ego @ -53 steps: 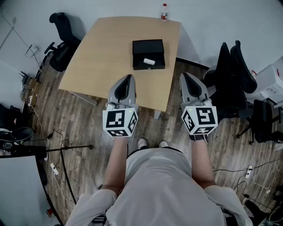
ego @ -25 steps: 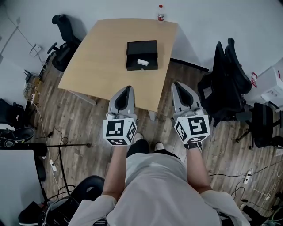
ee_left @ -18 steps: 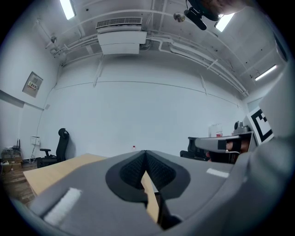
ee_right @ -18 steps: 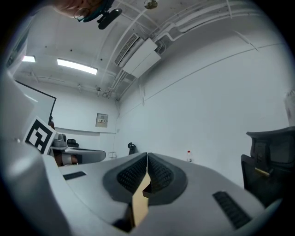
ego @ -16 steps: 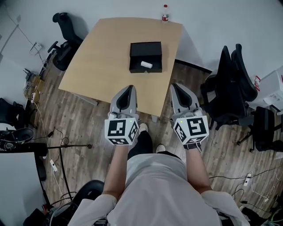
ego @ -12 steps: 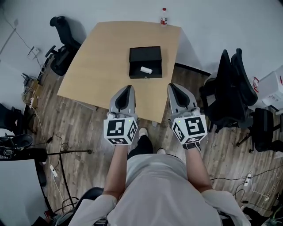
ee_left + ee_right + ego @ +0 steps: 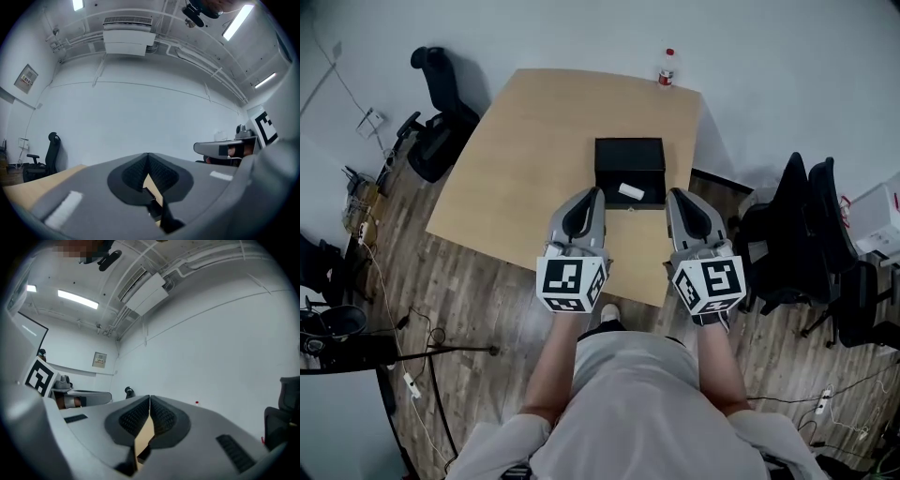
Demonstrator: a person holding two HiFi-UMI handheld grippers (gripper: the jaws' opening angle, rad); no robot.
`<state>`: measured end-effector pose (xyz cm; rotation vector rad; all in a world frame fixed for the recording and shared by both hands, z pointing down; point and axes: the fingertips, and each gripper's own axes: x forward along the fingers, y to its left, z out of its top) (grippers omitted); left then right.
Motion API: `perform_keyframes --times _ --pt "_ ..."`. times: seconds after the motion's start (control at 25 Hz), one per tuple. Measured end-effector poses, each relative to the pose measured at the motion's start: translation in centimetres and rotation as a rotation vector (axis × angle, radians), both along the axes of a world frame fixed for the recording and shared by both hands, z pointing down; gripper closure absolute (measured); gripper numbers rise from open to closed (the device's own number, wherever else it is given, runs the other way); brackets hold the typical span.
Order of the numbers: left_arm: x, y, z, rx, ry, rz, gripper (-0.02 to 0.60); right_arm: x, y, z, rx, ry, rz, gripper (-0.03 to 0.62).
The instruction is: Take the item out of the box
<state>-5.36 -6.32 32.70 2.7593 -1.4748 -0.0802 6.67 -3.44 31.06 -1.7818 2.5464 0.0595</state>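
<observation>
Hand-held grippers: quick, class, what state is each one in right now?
Left hand-held gripper: closed, holding nothing.
Right hand-held gripper: closed, holding nothing.

Black box (image 7: 628, 161), shallow and rectangular, open at the top, sitting flat on the pale wooden bench (image 7: 534, 141), toward the near right part of it, close to the front edge. Inside, a small white item (image 7: 631, 191), oblong, lying on its side and slightly askew, in the near half of the box, right of middle, near the front wall.
</observation>
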Motion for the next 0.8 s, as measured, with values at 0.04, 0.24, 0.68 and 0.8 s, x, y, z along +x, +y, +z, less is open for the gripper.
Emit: perform_keyframes --times 0.04,0.24,0.68,0.8 --pt "-0.4 -0.9 0.1 -0.003 0.003 0.006 0.575 -0.4 -0.8 0.0 -0.002 -0.005 0.006 0.582" --pt "-0.8 -4.3 1.6 -0.061 0.035 0.063 0.575 -1.3 -4.0 1.4 -0.048 0.035 0.03 0.582" --pt "0.9 -11.8 7.1 -0.147 0.002 0.057 0.575 -0.7 -12.1 8.5 -0.221 0.167 -0.088 0.582" --pt "1.6 -12.8 8.8 -0.174 -0.03 0.061 0.575 -0.7 -13.6 11.3 -0.287 0.205 -0.129 0.582"
